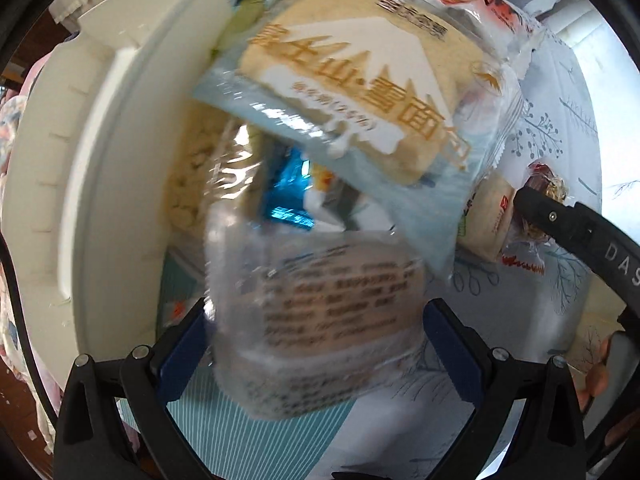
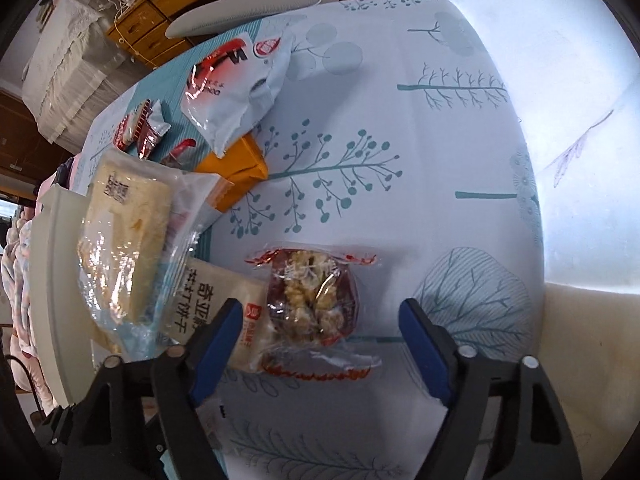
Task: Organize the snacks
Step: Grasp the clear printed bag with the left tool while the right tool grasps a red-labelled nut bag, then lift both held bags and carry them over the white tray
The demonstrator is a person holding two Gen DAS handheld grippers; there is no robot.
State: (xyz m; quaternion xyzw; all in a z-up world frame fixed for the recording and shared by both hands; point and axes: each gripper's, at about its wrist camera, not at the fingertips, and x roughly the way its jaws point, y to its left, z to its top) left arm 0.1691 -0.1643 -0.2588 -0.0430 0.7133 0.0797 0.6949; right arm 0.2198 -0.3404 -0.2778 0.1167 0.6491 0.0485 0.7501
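Note:
My left gripper [image 1: 316,328] is shut on a clear-wrapped bread pack [image 1: 320,320], printed back facing me, held by the white storage box [image 1: 100,168]. A second bread pack with gold lettering [image 1: 360,92] lies tilted over the box's snacks. My right gripper [image 2: 320,320] is open, its blue pads either side of a red-wrapped walnut-date snack [image 2: 316,300] on the tablecloth. A cream cracker pack [image 2: 212,300] lies just left of it. The right gripper's finger [image 1: 560,216] shows in the left wrist view.
A white-and-red snack bag [image 2: 236,84], an orange pack [image 2: 236,160] and small red-and-white wrappers [image 2: 140,128] lie on the tree-print tablecloth [image 2: 400,140]. A blue foil snack [image 1: 288,196] sits in the box. Wooden drawers [image 2: 160,8] stand beyond the table.

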